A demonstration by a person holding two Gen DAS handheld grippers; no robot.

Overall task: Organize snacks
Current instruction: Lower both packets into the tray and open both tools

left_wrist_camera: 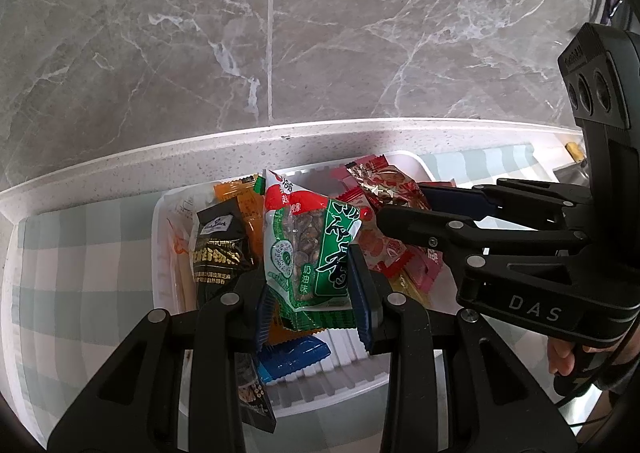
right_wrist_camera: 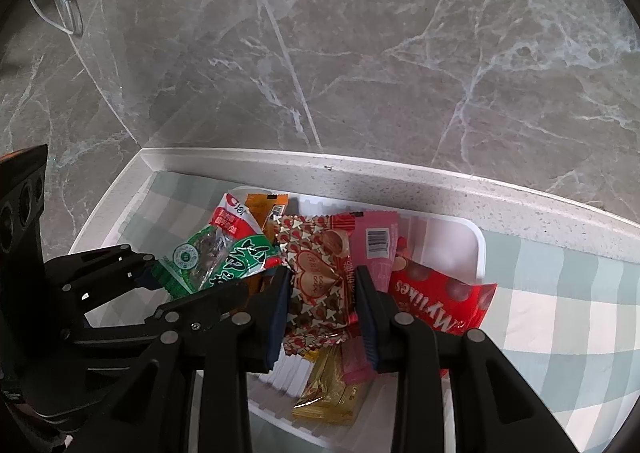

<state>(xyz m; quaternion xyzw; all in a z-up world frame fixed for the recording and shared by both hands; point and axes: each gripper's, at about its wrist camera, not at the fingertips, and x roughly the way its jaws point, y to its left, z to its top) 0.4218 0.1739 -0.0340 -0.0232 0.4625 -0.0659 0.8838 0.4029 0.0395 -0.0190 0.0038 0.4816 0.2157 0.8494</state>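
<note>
Both grippers (left_wrist_camera: pixel 314 295) (right_wrist_camera: pixel 322 307) clamp snack packets over white bin (right_wrist_camera: pixel 478 249).

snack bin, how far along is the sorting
Mostly done, it looks: the white bin already holds many packets, such as the Mylikes bag and black packet. In hand: the left gripper grips a green seed packet and the right gripper a heart-print packet, both over the bin. Left: releasing them; one yellow item lies outside.
</note>
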